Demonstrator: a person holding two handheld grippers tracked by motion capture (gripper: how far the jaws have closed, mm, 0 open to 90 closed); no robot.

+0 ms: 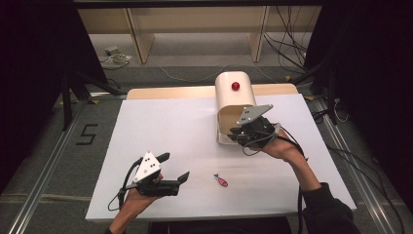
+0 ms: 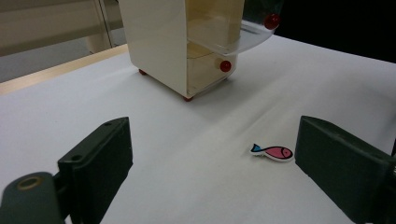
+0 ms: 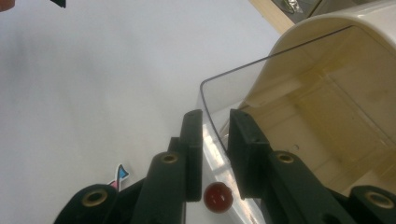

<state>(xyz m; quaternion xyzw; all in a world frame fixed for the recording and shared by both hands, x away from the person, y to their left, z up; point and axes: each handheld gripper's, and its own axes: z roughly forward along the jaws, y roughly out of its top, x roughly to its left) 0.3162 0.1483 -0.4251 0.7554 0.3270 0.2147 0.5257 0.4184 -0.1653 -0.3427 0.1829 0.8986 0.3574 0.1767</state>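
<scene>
From the high view, my right gripper (image 1: 242,132) was at the open front of the cream bread box (image 1: 234,92), and my left gripper (image 1: 173,168) hung over the white table (image 1: 170,122) well to the box's left and nearer me, its jaws spread wide around nothing. The small fish eraser (image 1: 220,181) lay on the table in front of the box, between my two hands.

In the left gripper view, my jaws stood far apart; the fish lay just inside the right-hand one, not touched. Beyond it the box's clear lid (image 2: 233,44) was raised partway, with its red knob (image 2: 271,21) at the edge.

In the right gripper view, my jaws were nearly closed, pinching the lid's thin edge just above the knob.

I judged the lid partly open and the fish not yet picked up or put inside.
</scene>
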